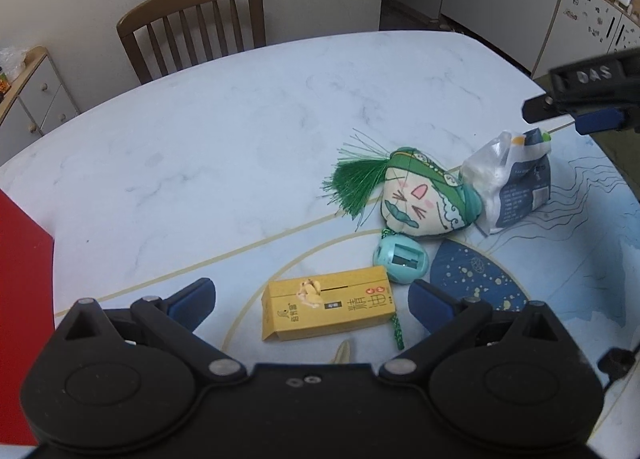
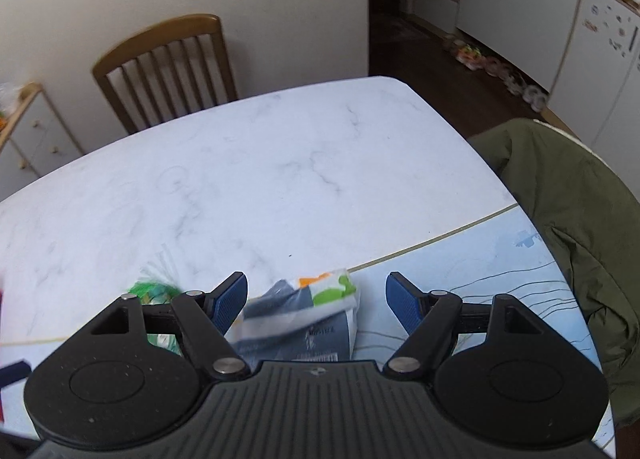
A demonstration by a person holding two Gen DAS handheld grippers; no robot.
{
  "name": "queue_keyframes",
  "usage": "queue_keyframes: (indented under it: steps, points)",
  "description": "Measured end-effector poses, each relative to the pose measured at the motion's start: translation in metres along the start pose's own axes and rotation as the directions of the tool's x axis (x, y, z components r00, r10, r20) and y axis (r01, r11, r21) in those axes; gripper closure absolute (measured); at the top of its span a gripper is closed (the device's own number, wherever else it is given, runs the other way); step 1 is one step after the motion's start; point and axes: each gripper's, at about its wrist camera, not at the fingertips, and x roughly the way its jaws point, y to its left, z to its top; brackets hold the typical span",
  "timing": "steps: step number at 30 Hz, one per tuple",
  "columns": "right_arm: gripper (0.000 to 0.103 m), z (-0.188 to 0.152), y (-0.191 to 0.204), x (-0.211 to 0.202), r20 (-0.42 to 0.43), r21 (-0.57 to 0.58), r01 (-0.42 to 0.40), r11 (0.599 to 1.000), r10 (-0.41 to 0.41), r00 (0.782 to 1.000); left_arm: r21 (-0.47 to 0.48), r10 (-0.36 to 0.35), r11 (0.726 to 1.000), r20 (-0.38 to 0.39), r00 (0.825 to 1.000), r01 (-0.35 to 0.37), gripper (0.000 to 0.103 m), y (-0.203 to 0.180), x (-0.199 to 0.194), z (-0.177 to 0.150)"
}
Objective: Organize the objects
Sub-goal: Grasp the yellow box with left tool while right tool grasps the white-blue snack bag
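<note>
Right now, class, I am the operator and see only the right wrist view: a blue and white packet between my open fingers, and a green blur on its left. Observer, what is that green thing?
Observer: A stuffed sachet with a cartoon face and a green tassel, lying beside the packet.
Operator: Is anything else near it?
Observer: A teal sharpener lies against the sachet's near side, towards the left gripper.
Operator: What is that gripper doing?
Observer: It is open, with a yellow box lying flat between its fingers.
</note>
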Motion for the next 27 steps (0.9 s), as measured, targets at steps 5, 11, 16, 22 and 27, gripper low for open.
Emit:
queue_keyframes:
  steps: [5, 11, 16, 22, 27]
  points:
    - [0.027, 0.003, 0.007, 0.021, -0.029, -0.015, 0.043, 0.999, -0.043, 0.999, -0.005, -0.001, 1.000, -0.026, 1.000, 0.001, 0.001, 0.002, 0.010, 0.002]
    - [0.027, -0.010, 0.003, 0.034, -0.066, -0.017, 0.052, 0.999, -0.053, 0.996, -0.036, -0.021, 0.999, -0.047, 0.999, 0.020, 0.001, 0.008, 0.016, 0.001]
    - [0.027, -0.033, -0.006, 0.032, -0.105, -0.007, 0.020, 1.000, -0.020, 0.994, -0.050, -0.042, 0.998, -0.054, 0.998, 0.039, 0.002, 0.012, 0.017, 0.000]
    - [0.027, -0.061, -0.027, 0.026, -0.154, 0.044, -0.018, 0.999, 0.024, 0.988, -0.059, -0.070, 0.996, -0.053, 0.996, 0.067, 0.008, 0.017, 0.022, -0.002]
    - [0.027, -0.080, -0.037, 0.010, -0.161, 0.047, -0.051, 0.998, 0.058, 0.985, -0.055, -0.086, 0.995, -0.051, 0.995, 0.083, 0.017, 0.012, 0.021, -0.004]
